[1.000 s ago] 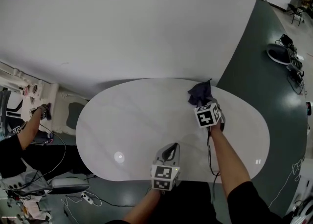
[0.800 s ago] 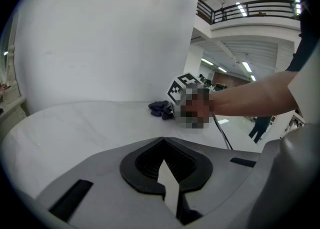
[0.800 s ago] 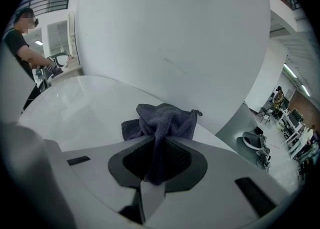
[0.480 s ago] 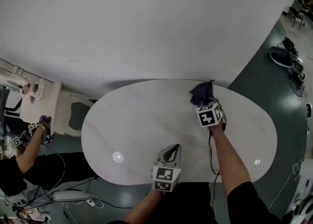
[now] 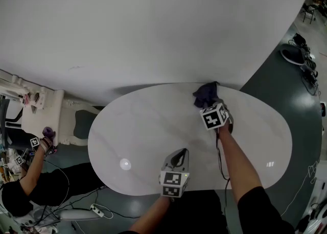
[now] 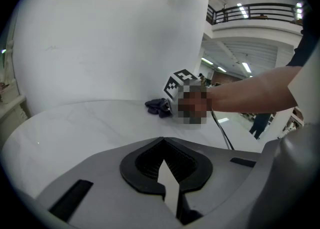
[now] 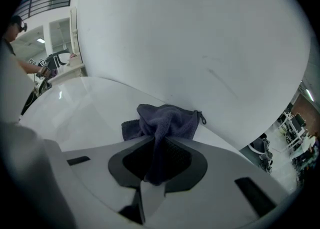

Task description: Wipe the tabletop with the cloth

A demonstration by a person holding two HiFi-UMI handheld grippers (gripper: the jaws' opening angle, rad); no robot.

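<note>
- A second person (image 5: 24, 189), off the left end of the worktop (image 5: 138, 125), is cut by the picture border. What that person's raised hand holds is too small to tell.
- The worktop is a white oval, and only the head view shows its whole outline. Its left end, middle and right end lie bare. Its far edge sits close under a curved white wall (image 5: 153, 23), leaving little room behind. Dark floor (image 5: 273, 79) opens past its right end.
- The left tongs (image 5: 179, 153) are at the middle of the worktop's near edge. The left gripper view shows the jaws together with nothing between them. No view shows whether the tips touch the worktop.
- The cloth (image 5: 205, 94) is dark and bunched. It lies at the worktop's far edge, right of the middle and just short of the wall. The head view gives only a crumpled heap. The right gripper view shows a fold running back between the jaws and a small loop at the cloth's right corner.
- The right tongs (image 5: 208, 105) are over the far right part of the worktop, clamped on the cloth. In the head view their tips are hidden under their own marker cube (image 5: 213, 117), so the grip shows only in the right gripper view. The left gripper view shows that cube side-on, the cloth just beyond it, and the forearm (image 6: 250, 93) coming in from the right.
</note>
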